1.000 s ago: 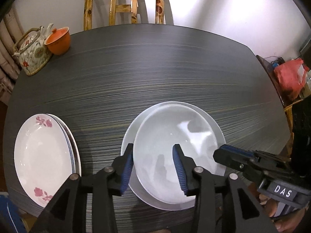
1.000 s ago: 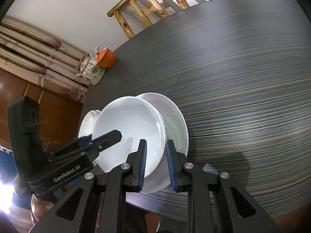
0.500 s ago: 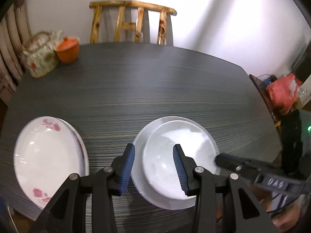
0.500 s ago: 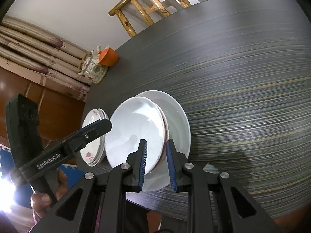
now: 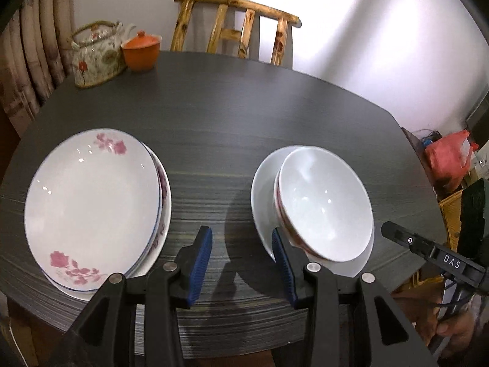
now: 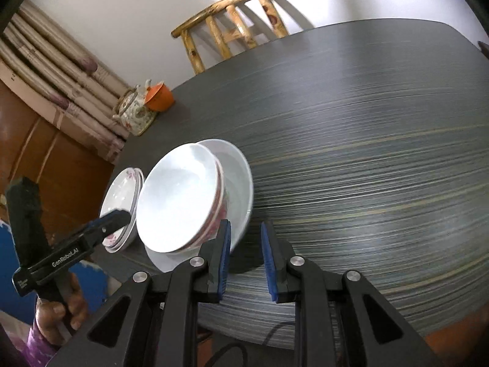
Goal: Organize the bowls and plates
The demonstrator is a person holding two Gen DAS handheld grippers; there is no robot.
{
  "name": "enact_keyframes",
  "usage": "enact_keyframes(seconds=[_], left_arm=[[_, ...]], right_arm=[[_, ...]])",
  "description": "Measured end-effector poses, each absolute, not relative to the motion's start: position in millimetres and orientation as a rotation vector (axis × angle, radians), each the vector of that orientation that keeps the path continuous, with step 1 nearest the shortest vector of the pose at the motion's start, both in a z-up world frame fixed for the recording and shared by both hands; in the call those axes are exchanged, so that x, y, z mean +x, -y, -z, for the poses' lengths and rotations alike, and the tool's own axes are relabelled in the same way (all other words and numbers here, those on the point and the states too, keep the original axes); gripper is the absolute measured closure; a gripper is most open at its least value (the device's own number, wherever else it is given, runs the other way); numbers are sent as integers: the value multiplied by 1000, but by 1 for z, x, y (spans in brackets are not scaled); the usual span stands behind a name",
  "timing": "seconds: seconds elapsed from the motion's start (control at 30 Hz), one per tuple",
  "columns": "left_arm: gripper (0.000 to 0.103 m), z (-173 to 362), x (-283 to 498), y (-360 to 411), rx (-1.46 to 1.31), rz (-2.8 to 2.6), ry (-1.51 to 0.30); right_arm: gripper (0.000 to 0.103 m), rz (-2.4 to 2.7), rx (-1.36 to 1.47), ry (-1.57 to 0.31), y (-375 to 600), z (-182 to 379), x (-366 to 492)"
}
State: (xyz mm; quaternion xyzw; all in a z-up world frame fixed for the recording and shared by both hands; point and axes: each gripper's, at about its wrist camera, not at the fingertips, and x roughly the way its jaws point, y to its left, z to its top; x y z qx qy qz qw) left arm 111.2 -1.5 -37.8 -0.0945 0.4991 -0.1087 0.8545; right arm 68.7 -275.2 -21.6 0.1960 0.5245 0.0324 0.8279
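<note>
Bowls: a white bowl (image 5: 324, 205) nested in another with a red pattern on its outer wall, both glossy and empty; in the left wrist view they stand at about 3 o'clock of the picture.
White plate: a plain white plate (image 5: 262, 180) lies under the bowls, its rim showing at their 9 o'clock side.
Flowered plates: a stack of white plates (image 5: 91, 202) with pink flowers and a thin blue rim line, at 9 o'clock, apart from the bowl stack.
Desk: dark grey, streaked grain (image 5: 244, 116); both stacks sit near its front edge.
Left tongs: (image 5: 241, 260) about half open, holding nothing, above the bare strip between the two stacks.
Right tongs: (image 6: 246, 255) blue pads a narrow gap apart, nothing between them; the left pad is just beside the plate's rim, contact unclear.
Far corner: a flowered teapot (image 5: 97, 55) and an orange lidded cup (image 5: 141, 52) at 11 o'clock.
</note>
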Motion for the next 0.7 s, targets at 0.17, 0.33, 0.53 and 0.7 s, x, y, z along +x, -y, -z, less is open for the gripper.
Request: enact_keyframes(seconds=[0.17, 0.33, 0.53, 0.7], left_arm=[[62, 50, 117, 3, -232, 268, -1078], [62, 57, 123, 5, -228, 294, -1088], [62, 58, 121, 12, -173, 296, -1061], [57, 58, 117, 22, -101, 279, -1026]], right_arm=[[82, -44, 435, -1114, 276, 29, 66], [75, -28, 444, -1104, 271, 29, 66], [75, -10, 406, -1119, 259, 33, 70], [71, 4, 392, -1138, 256, 43, 75]])
